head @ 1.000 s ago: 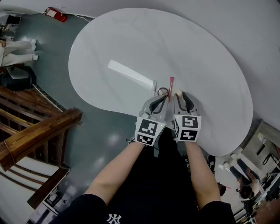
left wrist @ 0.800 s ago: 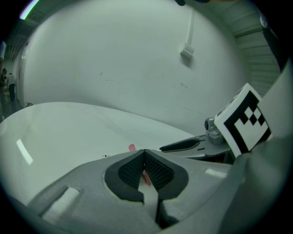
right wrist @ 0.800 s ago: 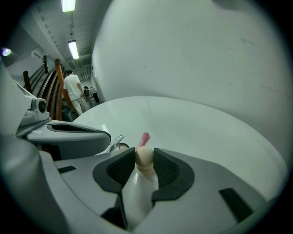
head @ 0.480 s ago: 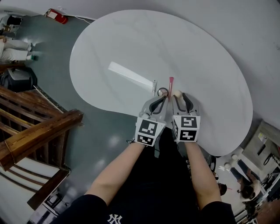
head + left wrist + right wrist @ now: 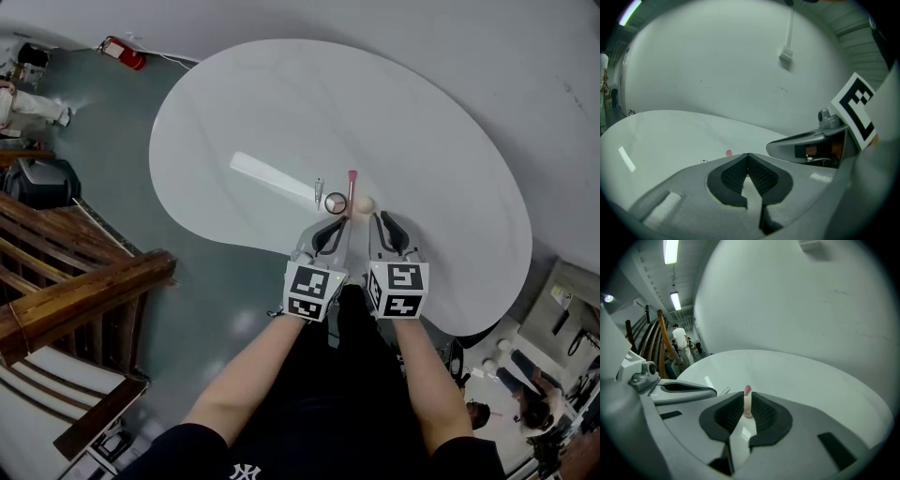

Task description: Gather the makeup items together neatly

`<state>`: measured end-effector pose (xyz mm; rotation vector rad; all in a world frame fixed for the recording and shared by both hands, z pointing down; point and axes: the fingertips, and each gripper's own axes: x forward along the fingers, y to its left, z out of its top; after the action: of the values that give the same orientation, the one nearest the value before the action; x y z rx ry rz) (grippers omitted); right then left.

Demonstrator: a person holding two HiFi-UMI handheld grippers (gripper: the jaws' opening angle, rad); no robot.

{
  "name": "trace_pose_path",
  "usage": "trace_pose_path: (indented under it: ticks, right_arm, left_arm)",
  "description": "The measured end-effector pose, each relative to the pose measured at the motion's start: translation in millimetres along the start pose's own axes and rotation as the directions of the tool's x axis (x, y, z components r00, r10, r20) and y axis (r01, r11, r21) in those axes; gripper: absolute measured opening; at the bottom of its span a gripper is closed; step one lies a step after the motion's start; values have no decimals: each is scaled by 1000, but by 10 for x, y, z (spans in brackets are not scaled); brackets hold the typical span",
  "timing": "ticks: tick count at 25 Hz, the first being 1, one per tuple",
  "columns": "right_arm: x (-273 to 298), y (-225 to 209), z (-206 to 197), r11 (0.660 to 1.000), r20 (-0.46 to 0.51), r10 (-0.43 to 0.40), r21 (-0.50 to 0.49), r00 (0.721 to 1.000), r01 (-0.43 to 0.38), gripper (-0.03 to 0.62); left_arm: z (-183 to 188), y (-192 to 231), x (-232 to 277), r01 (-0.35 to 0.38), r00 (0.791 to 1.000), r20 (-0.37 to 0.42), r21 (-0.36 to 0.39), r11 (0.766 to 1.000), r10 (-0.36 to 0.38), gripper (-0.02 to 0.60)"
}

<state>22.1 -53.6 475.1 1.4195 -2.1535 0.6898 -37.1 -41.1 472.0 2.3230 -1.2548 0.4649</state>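
Fingers (image 5: 729,416) of the right gripper (image 5: 384,221) have just been closing and stand narrowly apart on nothing; the left gripper (image 5: 328,227) is clenched empty, both drawn back. Just beyond, beige sponge (image 5: 365,203), pink stick (image 5: 352,186) and round compact (image 5: 336,202) lie close together on the table (image 5: 431,141), probably gathered.

Left gripper (image 5: 334,222) and right gripper (image 5: 380,218) are both pulling back off the compact (image 5: 336,202) and sponge (image 5: 365,203). The right jaws have just been closing on nothing.
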Motion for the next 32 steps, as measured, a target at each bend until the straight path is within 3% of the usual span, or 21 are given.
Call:
trace_pose_path:
  ticks: [4,18,32]
  right_arm:
    - [-195,43,38,999,36,34,-15,999,-33,21]
    - [-845,222,297,990,113,125,-71,986,-118,15]
    - [-1445,733,719,994,231,85,-89,969,-66,15]
  left_arm:
    - [18,-113,-115,-18,1000,14,13,1000,18,8]
    - [376,-388,-674,-85,992,90,-1,996,84,8]
    - [839,-392,-1388,16,989,144,20,1000,-18,8]
